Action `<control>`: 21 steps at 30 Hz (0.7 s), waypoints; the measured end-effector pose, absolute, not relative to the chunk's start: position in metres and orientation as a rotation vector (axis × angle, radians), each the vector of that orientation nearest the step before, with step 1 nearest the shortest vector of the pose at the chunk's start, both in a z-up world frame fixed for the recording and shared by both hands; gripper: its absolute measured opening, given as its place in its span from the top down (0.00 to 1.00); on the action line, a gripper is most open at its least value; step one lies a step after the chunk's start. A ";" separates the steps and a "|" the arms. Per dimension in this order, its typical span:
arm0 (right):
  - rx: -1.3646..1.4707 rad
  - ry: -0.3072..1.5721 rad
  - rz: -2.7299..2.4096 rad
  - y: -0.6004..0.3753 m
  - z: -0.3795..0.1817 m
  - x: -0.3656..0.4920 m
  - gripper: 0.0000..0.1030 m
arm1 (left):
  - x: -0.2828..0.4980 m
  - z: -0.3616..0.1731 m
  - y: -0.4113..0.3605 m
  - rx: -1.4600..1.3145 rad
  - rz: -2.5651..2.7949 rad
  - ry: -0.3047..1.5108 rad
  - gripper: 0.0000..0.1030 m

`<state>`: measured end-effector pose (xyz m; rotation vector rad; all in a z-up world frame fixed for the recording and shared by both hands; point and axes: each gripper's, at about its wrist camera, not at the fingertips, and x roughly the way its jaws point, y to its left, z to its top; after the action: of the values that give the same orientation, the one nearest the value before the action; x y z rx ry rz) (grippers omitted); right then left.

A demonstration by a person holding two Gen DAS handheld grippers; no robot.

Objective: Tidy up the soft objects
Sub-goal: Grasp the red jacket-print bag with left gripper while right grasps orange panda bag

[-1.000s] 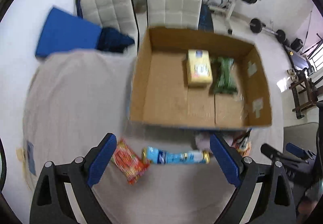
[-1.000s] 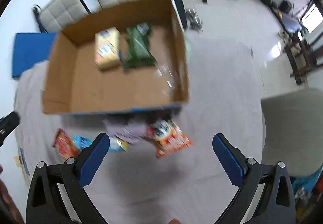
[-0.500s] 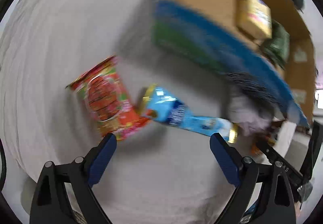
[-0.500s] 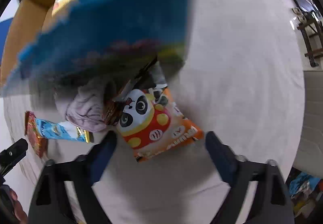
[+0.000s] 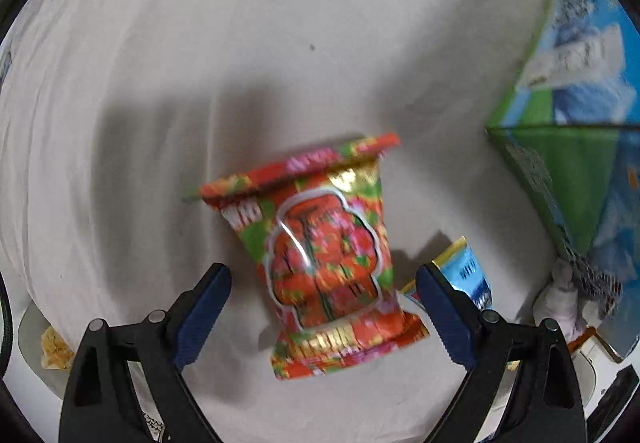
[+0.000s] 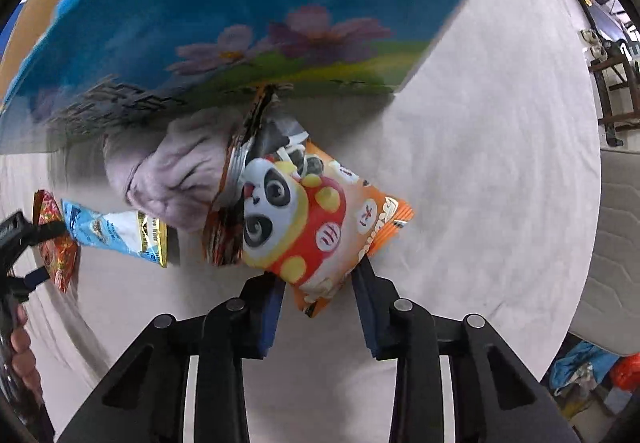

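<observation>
A red and green snack bag [image 5: 324, 255] lies on the grey cloth, between the wide-open fingers of my left gripper [image 5: 322, 279]. A light blue packet [image 5: 466, 271] lies just right of it. In the right wrist view an orange panda snack bag [image 6: 308, 219] lies by the box; my right gripper [image 6: 318, 283] has its fingers closed in on the bag's near corner. A crumpled lilac cloth [image 6: 176, 171] lies left of the panda bag, against the box. The blue packet [image 6: 116, 235] and red bag [image 6: 56, 243] show far left, with the left gripper over them.
The cardboard box's printed blue and green outer wall [image 6: 240, 15] looms close above the right gripper and stands at the right in the left wrist view [image 5: 576, 147]. The grey cloth [image 6: 500, 163] covers the table. A pale chair [image 6: 616, 243] stands off the right edge.
Both grippers dropped low to the table. The left one moved over the red bag. The right one narrowed its fingers onto the panda bag.
</observation>
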<state>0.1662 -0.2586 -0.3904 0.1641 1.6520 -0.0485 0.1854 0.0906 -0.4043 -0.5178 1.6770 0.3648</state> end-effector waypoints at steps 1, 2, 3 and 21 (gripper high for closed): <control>0.177 1.660 -0.049 -0.260 -0.390 0.165 0.68 | 0.184 -0.404 0.093 -0.523 0.358 1.660 0.16; 0.195 1.672 -0.048 -0.260 -0.390 0.163 0.69 | 0.181 -0.404 0.096 -0.514 0.355 1.660 0.33; 0.204 1.682 -0.046 -0.260 -0.390 0.162 0.69 | 0.177 -0.405 0.096 -0.526 0.331 1.660 0.41; 0.048 1.600 0.079 -0.246 -0.366 0.135 0.45 | 0.094 -0.390 -0.044 -0.081 0.011 1.672 0.57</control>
<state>0.1353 -0.2456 -0.3657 0.0481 1.5997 0.0791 0.0941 -0.0445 -0.3902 -0.0812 1.6722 0.0110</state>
